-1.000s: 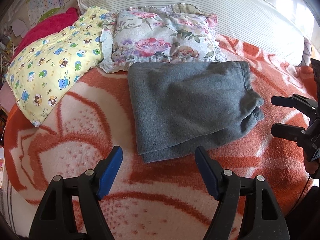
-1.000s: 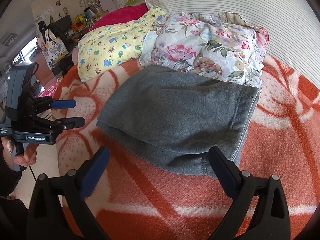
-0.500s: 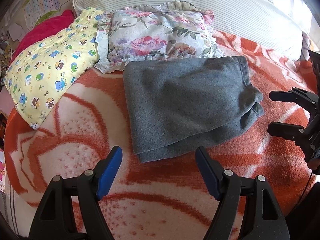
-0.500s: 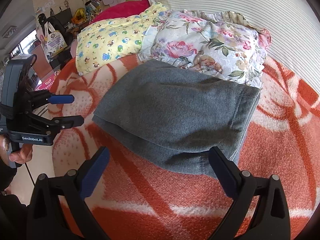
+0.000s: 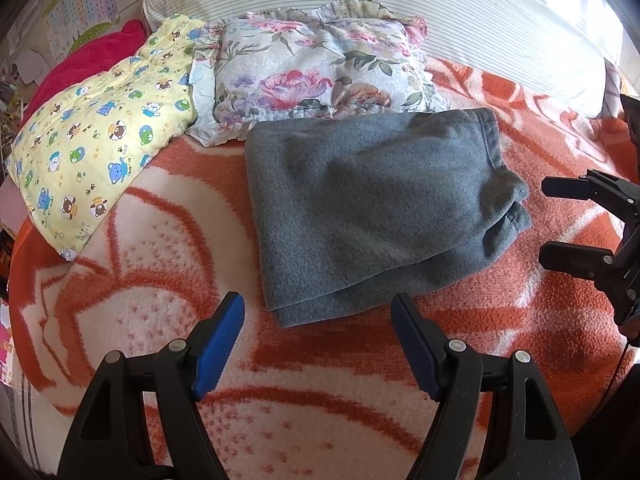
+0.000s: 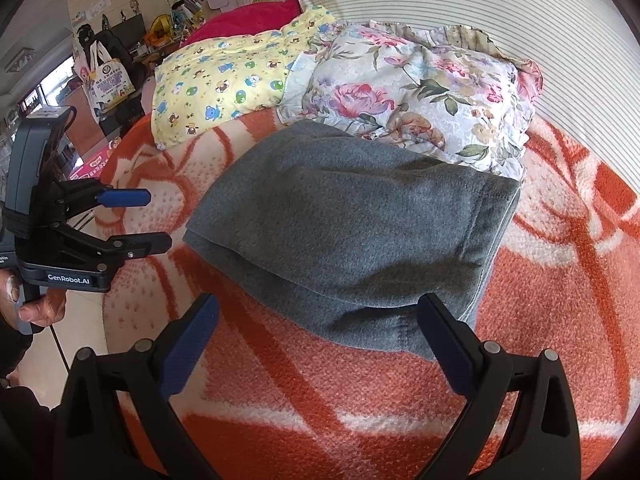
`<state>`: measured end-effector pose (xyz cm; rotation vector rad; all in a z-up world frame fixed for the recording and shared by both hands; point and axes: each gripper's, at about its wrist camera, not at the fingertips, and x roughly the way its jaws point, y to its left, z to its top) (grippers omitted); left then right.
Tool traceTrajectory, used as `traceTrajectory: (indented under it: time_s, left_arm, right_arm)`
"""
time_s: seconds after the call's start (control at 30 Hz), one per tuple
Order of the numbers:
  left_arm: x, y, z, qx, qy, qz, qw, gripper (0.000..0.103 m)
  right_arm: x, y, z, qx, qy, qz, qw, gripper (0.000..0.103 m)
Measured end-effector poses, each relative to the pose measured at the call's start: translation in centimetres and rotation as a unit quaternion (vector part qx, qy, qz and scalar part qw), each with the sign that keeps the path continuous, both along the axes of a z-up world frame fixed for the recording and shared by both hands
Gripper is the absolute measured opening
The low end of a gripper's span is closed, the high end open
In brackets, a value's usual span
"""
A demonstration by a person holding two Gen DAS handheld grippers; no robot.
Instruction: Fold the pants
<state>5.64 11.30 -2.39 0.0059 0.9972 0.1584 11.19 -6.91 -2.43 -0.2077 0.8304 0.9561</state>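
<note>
The grey fleece pants [image 5: 372, 208] lie folded into a compact rectangle on the orange and white blanket [image 5: 152, 280]; they also show in the right wrist view [image 6: 348, 224]. My left gripper [image 5: 316, 312] is open and empty, just short of the fold's near edge. It appears at the left of the right wrist view [image 6: 152, 220]. My right gripper [image 6: 316, 312] is open and empty, close to the waistband end. It appears at the right edge of the left wrist view [image 5: 546, 220].
A floral pillow [image 5: 316, 76] touches the far edge of the pants. A yellow bear-print pillow [image 5: 92, 140] and a red blanket [image 5: 84, 64] lie to the left. A striped white bolster [image 5: 400, 8] runs along the back. Room clutter and floor lie beyond the bed's left edge [image 6: 100, 80].
Both grippers have drawn back slightly and stayed open. The folded pants have not moved on the blanket.
</note>
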Motion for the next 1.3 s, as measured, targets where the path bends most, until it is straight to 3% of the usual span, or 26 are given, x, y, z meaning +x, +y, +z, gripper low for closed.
traceTrajectory:
  time_s: [1.3]
  left_arm:
    - [1.02,0.02,0.18,0.01,-0.013,0.011,0.9998,0.076]
  right_arm:
    - [0.06,0.34,0.06,0.005,0.0,0.008,1.0,0.099]
